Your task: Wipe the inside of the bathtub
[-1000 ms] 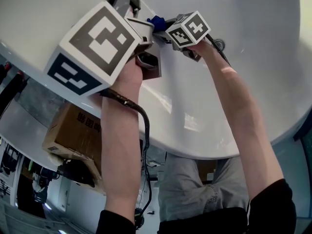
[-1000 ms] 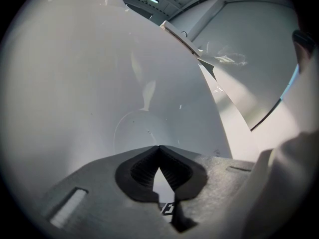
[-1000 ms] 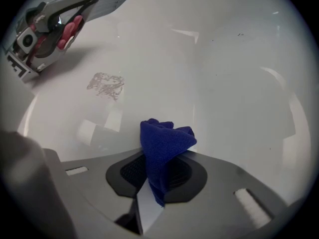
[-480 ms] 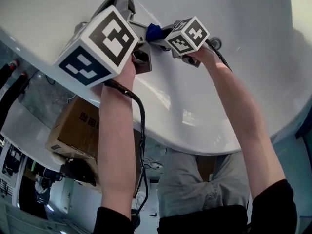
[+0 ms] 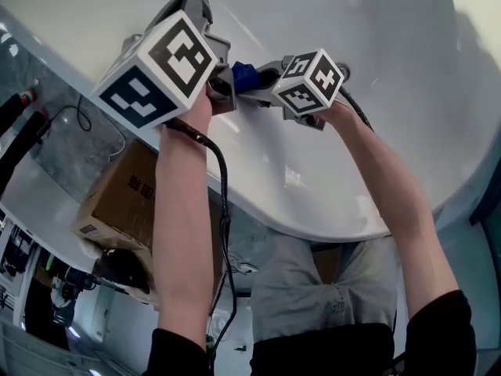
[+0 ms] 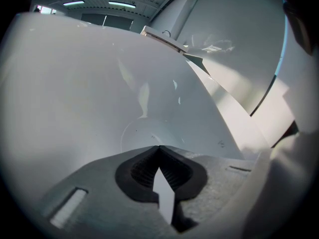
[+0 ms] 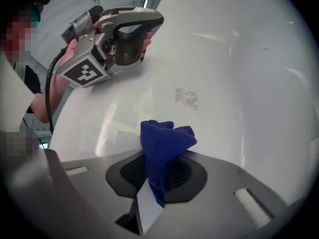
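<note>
The white bathtub (image 5: 329, 163) fills the upper head view, and I look at its inner wall (image 7: 224, 73). My right gripper (image 7: 160, 156) is shut on a folded blue cloth (image 7: 164, 138), which sticks out past the jaw tips close to the wall. A faint grey smudge (image 7: 187, 97) marks the wall just beyond the cloth. In the head view the blue cloth (image 5: 243, 75) shows between the two marker cubes. My left gripper (image 6: 159, 148) is shut with nothing in it and hangs over the tub floor, left of the cloth. Its large cube (image 5: 160, 69) hides its jaws in the head view.
A round fitting (image 5: 343, 73) sits on the tub wall behind the right hand. A flat ledge (image 6: 162, 36) lies on the far rim. Below the tub's near rim stand a cardboard box (image 5: 125, 202) and dark gear (image 5: 117, 276). A black cable (image 5: 223, 210) hangs from the left gripper.
The right gripper has drawn the blue cloth a little down the wall toward me. The left gripper has turned slightly and moved farther from the camera. Both stay shut.
</note>
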`<move>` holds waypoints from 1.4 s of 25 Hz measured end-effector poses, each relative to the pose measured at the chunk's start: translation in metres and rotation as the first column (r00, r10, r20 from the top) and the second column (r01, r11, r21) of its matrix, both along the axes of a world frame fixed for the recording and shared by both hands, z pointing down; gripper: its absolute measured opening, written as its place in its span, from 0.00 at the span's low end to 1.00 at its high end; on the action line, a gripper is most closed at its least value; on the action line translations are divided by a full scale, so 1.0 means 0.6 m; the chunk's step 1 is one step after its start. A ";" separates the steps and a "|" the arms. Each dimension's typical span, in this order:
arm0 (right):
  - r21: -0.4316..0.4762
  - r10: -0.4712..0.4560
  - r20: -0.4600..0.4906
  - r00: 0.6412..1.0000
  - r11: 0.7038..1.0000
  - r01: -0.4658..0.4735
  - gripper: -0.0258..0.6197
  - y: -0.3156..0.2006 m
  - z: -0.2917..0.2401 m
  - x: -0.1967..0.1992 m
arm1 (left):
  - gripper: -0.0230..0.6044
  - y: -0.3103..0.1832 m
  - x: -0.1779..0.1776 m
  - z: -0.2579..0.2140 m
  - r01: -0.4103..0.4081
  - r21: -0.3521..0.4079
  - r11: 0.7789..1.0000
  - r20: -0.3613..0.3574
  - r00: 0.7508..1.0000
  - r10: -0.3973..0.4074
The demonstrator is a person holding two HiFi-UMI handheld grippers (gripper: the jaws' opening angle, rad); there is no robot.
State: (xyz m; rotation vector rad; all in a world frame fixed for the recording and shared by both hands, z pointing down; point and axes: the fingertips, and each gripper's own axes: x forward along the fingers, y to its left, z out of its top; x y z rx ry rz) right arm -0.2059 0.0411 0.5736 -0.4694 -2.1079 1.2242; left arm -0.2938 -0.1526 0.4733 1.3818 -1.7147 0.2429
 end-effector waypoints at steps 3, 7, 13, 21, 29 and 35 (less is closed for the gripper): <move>-0.022 -0.011 0.053 0.999 1.000 0.013 0.15 0.010 -0.049 0.000 | 0.04 -0.002 -0.008 -0.015 0.022 0.010 1.000 -0.011 1.000 -0.022; -0.037 -0.009 0.114 0.993 0.999 0.013 0.15 0.029 -0.115 0.004 | 0.04 0.002 -0.013 -0.037 0.039 0.012 0.999 -0.011 0.999 -0.039; -0.070 0.009 0.214 0.977 0.997 0.007 0.15 0.055 -0.205 0.018 | 0.04 0.001 -0.009 -0.055 0.034 0.015 0.999 -0.003 0.999 -0.034; -0.128 0.055 0.283 0.958 0.992 -0.019 0.15 0.054 -0.259 0.066 | 0.04 0.003 0.033 -0.063 0.023 0.012 1.000 -0.002 1.000 -0.023; 0.058 0.209 0.108 0.972 0.975 -0.216 0.15 -0.138 -0.121 0.124 | 0.04 0.027 0.042 -0.021 0.004 -0.037 0.999 -0.030 1.000 -0.005; 0.044 0.248 -0.123 0.961 0.969 -0.244 0.15 -0.173 0.053 0.224 | 0.04 0.015 0.101 0.023 -0.044 -0.067 0.997 -0.060 0.997 0.040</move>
